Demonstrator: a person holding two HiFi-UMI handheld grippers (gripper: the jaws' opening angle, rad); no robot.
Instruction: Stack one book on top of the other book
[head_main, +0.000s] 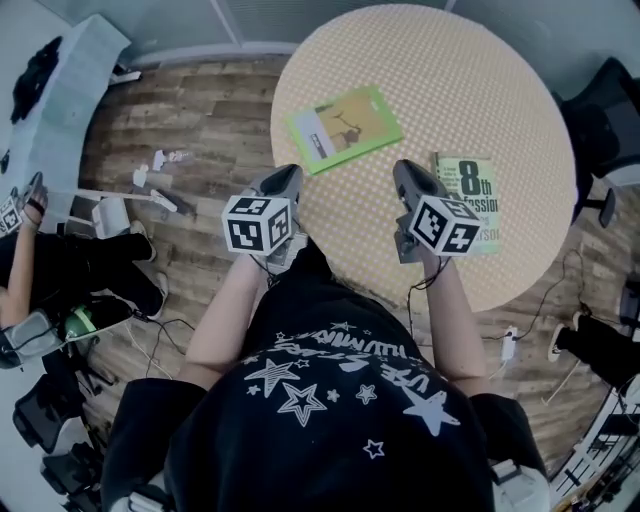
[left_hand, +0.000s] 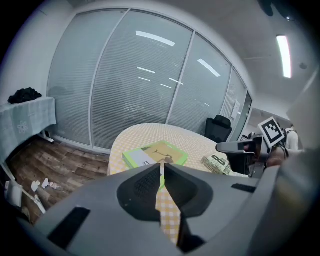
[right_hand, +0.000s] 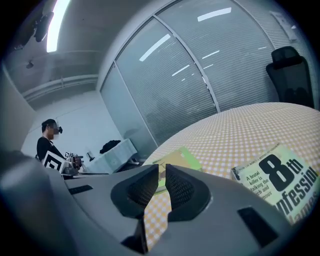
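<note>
Evidently nothing is grasped yet: green book (head_main: 343, 128) and pale book (head_main: 470, 200) lie apart on the desk (head_main: 480, 90), while left tool (head_main: 283, 180) and right tool (head_main: 408, 175) hover near, closed, empty

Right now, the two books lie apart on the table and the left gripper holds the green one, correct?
No. The green book and the other book lie apart on the table, but the left gripper holds nothing: the left gripper view shows its jaws shut and empty.
</note>
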